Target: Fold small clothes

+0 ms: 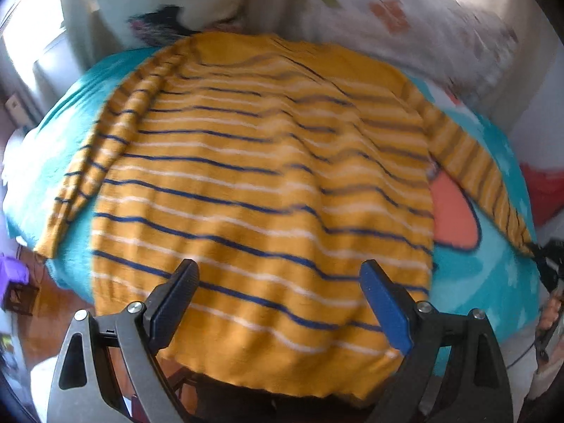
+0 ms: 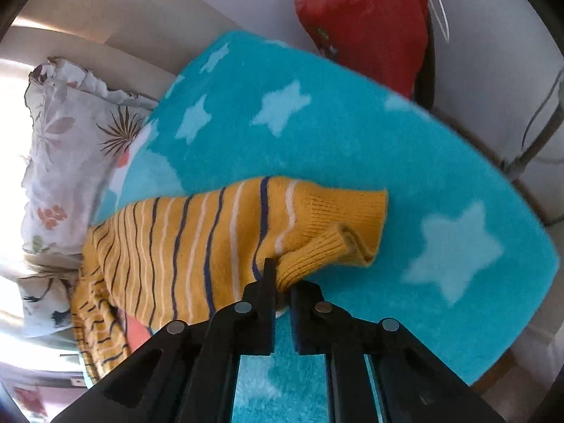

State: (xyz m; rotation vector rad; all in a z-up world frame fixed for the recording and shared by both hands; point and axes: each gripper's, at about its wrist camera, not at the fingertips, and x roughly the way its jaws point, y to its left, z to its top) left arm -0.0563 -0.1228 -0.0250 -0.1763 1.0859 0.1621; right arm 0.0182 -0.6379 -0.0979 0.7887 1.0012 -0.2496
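Observation:
A mustard-yellow sweater point(image 1: 261, 176) with navy and white stripes lies spread flat on a turquoise star-print blanket point(image 1: 476, 275). Its hem hangs over the near edge. My left gripper point(image 1: 278, 271) hovers open over the lower body of the sweater, with its fingers wide apart and nothing between them. One sleeve point(image 1: 472, 169) stretches out to the right. In the right wrist view that sleeve point(image 2: 211, 239) lies across the blanket point(image 2: 317, 123), and my right gripper point(image 2: 285, 275) is shut on the ribbed cuff point(image 2: 338, 232), which is folded over at the pinch.
A floral pillow point(image 2: 60, 148) lies at the far side of the blanket, also seen as a pillow point(image 1: 423, 17) behind the sweater. A red bag point(image 2: 363, 17) sits past the blanket's corner beside a metal frame point(image 2: 539, 134). Wooden floor point(image 1: 53, 317) shows below the near edge.

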